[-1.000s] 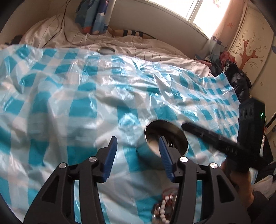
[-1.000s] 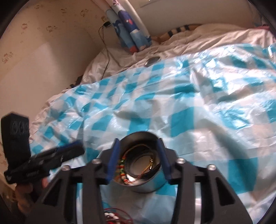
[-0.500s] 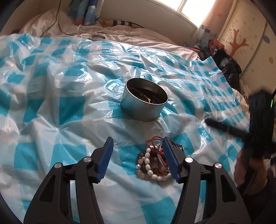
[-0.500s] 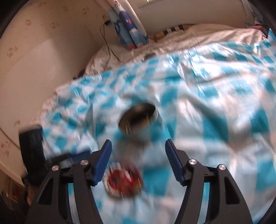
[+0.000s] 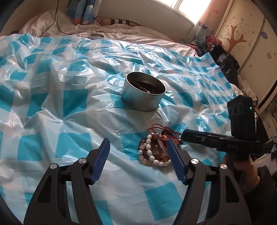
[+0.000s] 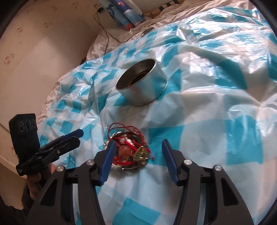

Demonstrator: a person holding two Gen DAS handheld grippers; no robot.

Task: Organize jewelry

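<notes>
A round metal tin (image 5: 144, 92) stands on the blue-and-white checked plastic sheet, with some jewelry inside; it also shows in the right wrist view (image 6: 141, 84). A pile of jewelry (image 5: 156, 149), white bead bracelets and red cords, lies in front of the tin; in the right wrist view the pile (image 6: 129, 149) sits between my right fingers. My left gripper (image 5: 138, 149) is open and empty, just left of the pile. My right gripper (image 6: 137, 149) is open and empty, low over the pile; it shows from the side in the left wrist view (image 5: 187, 135).
The plastic sheet (image 5: 52, 103) covers a bed with white bedding. A small metal lid (image 5: 95, 36) lies at the sheet's far edge. A folded blue patterned cloth (image 5: 81, 12) leans on the headboard. Dark bags and clothes (image 5: 223, 57) are piled at the right by a wardrobe.
Both grippers have pulled back from the tin toward the near side. The right gripper, which was over the tin, now hangs over the jewelry pile. Both stay open.
</notes>
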